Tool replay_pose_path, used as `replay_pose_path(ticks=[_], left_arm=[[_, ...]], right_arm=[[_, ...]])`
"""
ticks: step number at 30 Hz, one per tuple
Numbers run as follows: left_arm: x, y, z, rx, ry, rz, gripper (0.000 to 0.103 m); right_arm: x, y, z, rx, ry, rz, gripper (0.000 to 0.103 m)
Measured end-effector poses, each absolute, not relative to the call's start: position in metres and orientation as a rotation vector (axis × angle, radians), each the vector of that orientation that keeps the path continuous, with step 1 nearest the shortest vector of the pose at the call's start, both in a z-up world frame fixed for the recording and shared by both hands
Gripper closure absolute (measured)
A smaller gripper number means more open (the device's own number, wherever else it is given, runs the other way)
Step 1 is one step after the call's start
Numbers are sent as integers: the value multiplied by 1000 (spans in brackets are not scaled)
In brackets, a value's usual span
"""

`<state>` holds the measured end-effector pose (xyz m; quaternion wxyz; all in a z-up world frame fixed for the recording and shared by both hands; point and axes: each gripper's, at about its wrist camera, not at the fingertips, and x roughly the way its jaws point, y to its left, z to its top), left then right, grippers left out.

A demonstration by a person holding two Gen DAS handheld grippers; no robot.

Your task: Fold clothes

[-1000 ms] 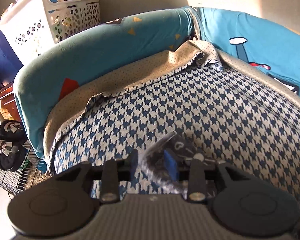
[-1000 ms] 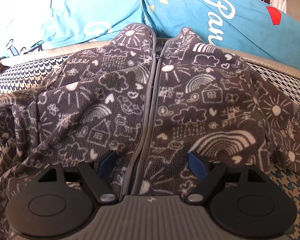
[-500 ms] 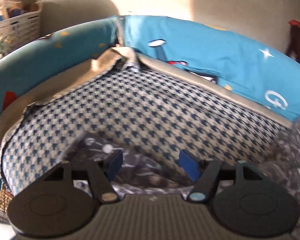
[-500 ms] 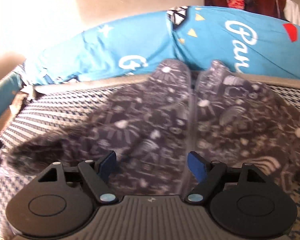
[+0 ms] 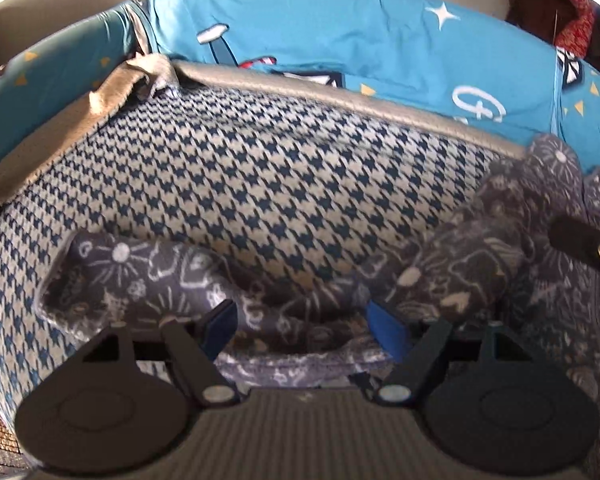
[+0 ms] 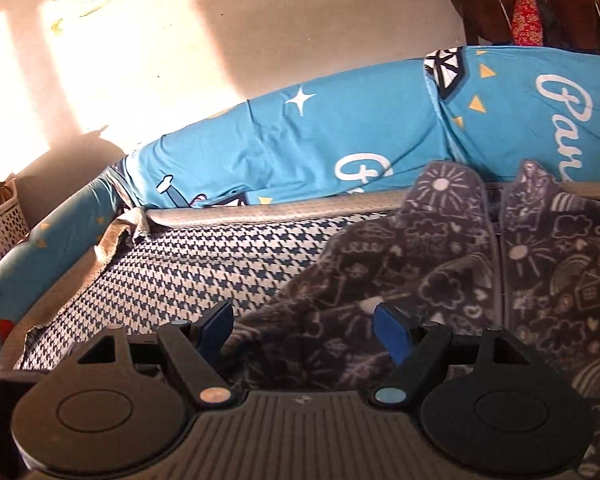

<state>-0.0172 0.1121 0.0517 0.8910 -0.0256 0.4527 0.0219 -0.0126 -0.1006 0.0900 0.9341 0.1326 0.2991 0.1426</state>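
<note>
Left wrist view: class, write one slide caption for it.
Left gripper, jaws opening, above a grey doodle-print jacket sleeve on the houndstooth cushion.

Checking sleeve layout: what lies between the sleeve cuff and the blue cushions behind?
Only bare checked cover between sleeve cuff and blue cushions, in the left wrist view.
</note>
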Motion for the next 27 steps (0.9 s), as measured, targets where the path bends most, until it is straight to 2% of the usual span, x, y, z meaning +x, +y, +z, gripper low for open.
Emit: replay_pose_path(ticks=[4,7,12,14,20,27], left_arm=[[-21,107,40,-53,990,7,28],[-23,105,31,-48,1015,-5,27],[-28,108,34,-50,1001,-20,27],[-29,114,38,-72,987,-20,26],[-17,126,56,-87,895,18,20],[16,128,45,-111,906,-28,17]], right_arm=[[-9,-90,86,279,608,322,25],[-6,-84,82,283,609,342,33],[3,-75,72,267,638,365,63],[5,-70,64,225,676,362,67],[16,-72,32,189,850,313,69],[15,-77,30,190,861,317,69]])
